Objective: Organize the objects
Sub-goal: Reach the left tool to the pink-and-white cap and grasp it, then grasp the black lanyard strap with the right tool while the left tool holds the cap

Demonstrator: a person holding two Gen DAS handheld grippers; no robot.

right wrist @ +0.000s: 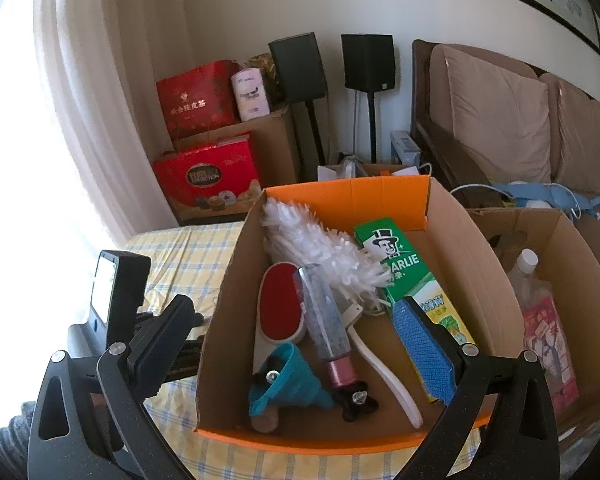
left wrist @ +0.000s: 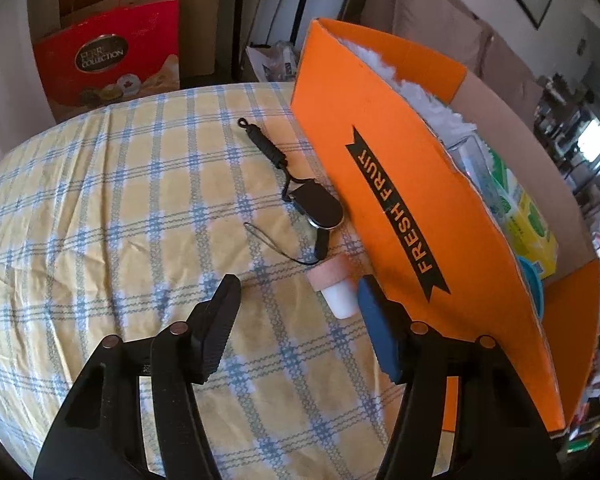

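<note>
Box (left wrist: 404, 184) sits on the checkered worktop (left wrist: 100, 208), and its orange wall hides most of the contents from the left side. Small pink-and-white tube (left wrist: 336, 292) is half tucked behind the left hand-held gripper (left wrist: 300, 320), which is open and empty. Right hand-held gripper (right wrist: 296, 344) gapes above the box, blocking the toothpaste carton (right wrist: 408, 272).

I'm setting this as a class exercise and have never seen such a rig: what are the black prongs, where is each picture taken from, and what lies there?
No robot: a person holds two handheld grippers, each with a camera looking along its fingers. The left gripper hangs open and empty over a checked tablecloth, where a black keyring gadget and a small pink-and-white cylinder lie beside the orange box. The right gripper, also open and empty, looks into that box: white duster, red lint brush, toothpaste carton, teal funnel.
</note>
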